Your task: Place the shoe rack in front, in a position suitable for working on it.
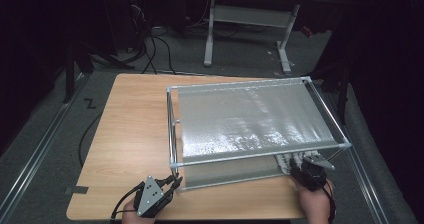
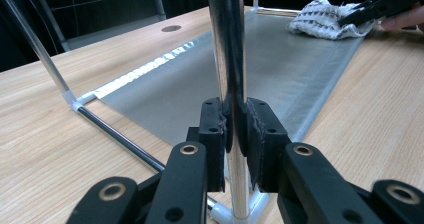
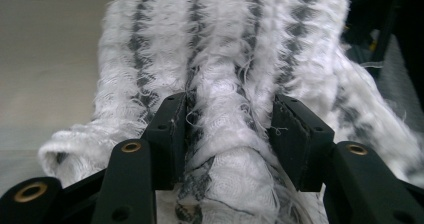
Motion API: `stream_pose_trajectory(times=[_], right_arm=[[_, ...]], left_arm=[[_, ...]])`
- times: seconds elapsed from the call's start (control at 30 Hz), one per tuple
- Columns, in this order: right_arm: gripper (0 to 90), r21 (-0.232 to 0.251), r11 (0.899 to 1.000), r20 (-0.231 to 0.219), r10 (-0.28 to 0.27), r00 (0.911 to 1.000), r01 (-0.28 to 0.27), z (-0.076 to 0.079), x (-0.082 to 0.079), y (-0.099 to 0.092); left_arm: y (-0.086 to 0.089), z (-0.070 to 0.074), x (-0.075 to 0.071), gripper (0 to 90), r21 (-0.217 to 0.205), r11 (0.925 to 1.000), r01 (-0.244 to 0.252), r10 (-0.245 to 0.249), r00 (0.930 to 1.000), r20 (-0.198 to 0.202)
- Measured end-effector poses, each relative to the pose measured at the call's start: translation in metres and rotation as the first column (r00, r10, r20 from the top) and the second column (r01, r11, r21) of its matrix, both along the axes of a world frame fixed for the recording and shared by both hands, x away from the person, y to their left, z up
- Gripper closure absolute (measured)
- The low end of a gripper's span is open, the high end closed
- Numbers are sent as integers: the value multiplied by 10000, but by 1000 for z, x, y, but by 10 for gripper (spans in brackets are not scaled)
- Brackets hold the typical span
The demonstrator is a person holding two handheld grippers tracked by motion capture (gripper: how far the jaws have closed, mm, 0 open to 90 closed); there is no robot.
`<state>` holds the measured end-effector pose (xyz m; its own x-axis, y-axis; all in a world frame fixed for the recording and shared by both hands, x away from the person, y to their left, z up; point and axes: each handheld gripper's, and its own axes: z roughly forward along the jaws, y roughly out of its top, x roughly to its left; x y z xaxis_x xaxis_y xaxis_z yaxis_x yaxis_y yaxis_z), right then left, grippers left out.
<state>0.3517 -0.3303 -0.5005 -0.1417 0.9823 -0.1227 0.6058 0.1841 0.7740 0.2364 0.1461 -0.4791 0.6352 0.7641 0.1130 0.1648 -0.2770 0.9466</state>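
Black tongs [image 2: 235, 129] with brass rivets, black cables.

A wooden table [image 1: 130, 134] carries a metal-framed rack [image 1: 172, 134] with grey sheets.

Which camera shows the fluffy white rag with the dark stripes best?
The right gripper view: the rag is close up, bunched between the right gripper. The left gripper view shows it small and far off; the high view shows a bit under the rack.
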Motion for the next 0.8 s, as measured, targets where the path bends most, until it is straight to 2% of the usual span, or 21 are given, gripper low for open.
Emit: stream_pose_trajectory(times=[0.07,0.1,0.27,0.3,0.5,0.8], right_arm=[[501,-124,9996,34,-234,9997,235,0,0,-5],[502,-13,9994,15,-347,9994,347,0,0,-7],[512,83,9989,-14,-461,9989,461,0,-1,-7],[514,-58,9994,47,-350,9994,351,-1,0,-8],[513,-1,9999,6,-143,9999,143,-2,0,-3],[514,109,9991,-108,414,9991,-413,-2,-3,18]], left_arm=[[0,0,0,786,32,10000,-17,17,10000,15],[0,0,0,785,40,10000,-19,19,10000,18],[0,0,0,786,13,10000,-20,20,10000,19],[0,0,0,786,3,10000,-13,13,10000,16],[0,0,0,786,-4,10000,66,-66,10000,3],[0,-1,0,785,16,10000,48,-48,10000,26]])
